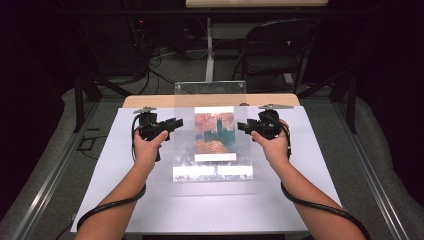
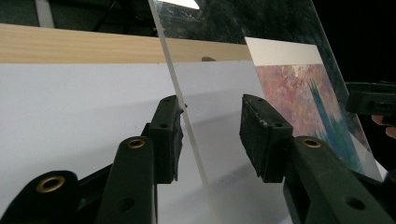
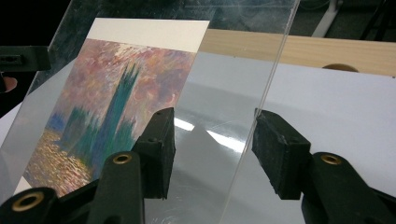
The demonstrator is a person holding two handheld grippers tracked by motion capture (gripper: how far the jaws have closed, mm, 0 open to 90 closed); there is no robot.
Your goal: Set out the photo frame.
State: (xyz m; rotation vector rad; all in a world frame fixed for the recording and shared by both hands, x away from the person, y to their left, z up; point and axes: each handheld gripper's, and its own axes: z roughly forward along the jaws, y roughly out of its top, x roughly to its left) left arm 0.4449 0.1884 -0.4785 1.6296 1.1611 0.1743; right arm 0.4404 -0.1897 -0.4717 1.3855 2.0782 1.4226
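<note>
Mid-frame in the high view: clear acrylic sheet [image 1: 212, 135] with a print [image 1: 215, 132] on it, tilted up off the white worktop [image 1: 125, 195]; left gripper [image 1: 173, 125] at its left edge, right gripper [image 1: 243, 126] at its right. Likely stiff, light, slick, easily scratched; best taken by the bare side margins.

Centre of the left gripper view: sheet edge [image 2: 187, 121] between spread jaws, left pad seemingly touching, right pad apart.

Centre-right of the right gripper view: edge [image 3: 261, 107] between half-spread jaws, no firm pinch.

Clear acrylic panel [image 1: 212, 135] with a painting print [image 1: 215, 132] on it, tilted up off the table, its side edges sitting between each gripper's open jaws.
</note>
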